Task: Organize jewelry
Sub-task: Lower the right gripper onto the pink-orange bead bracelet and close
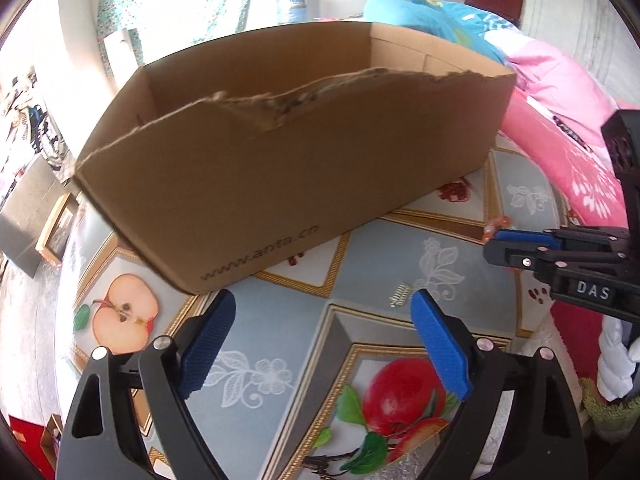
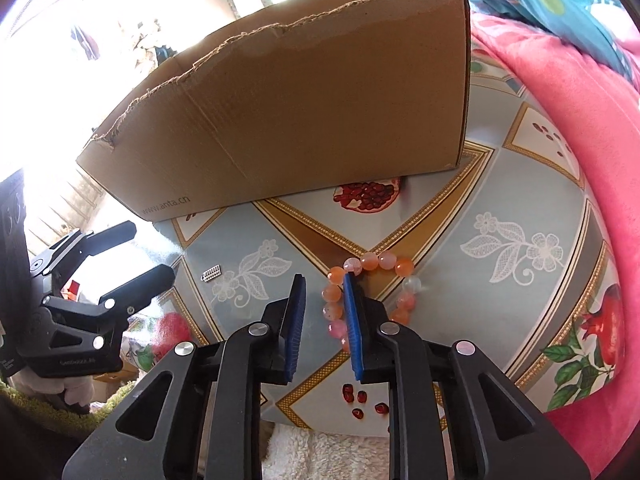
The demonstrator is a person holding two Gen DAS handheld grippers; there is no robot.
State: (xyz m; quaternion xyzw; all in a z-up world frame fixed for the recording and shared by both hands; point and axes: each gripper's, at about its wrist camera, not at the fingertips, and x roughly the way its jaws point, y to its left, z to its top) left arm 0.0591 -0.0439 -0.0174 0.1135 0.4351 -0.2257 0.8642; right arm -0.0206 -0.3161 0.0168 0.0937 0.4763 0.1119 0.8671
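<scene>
An orange-pink bead bracelet (image 2: 370, 264) lies on the fruit-print tablecloth in front of a torn brown cardboard box (image 2: 304, 112). My right gripper (image 2: 325, 281) is open with a narrow gap, low over the bracelet; its right finger (image 2: 354, 320) stands inside the loop and the left side of the loop lies between the pads. A small silver clip (image 2: 211, 272) lies to the left. In the left wrist view my left gripper (image 1: 322, 300) is wide open and empty, just before the box (image 1: 288, 152), with the clip (image 1: 400, 294) between its fingertips' line. The bracelet (image 1: 496, 226) peeks beyond the right gripper (image 1: 494, 242).
A pink blanket (image 2: 580, 128) and blue bedding (image 1: 432, 16) border the table's right side. The box carries "www.anta.cn" print. The left gripper shows at the left in the right wrist view (image 2: 132, 256). White fleece (image 2: 320, 456) lies at the near table edge.
</scene>
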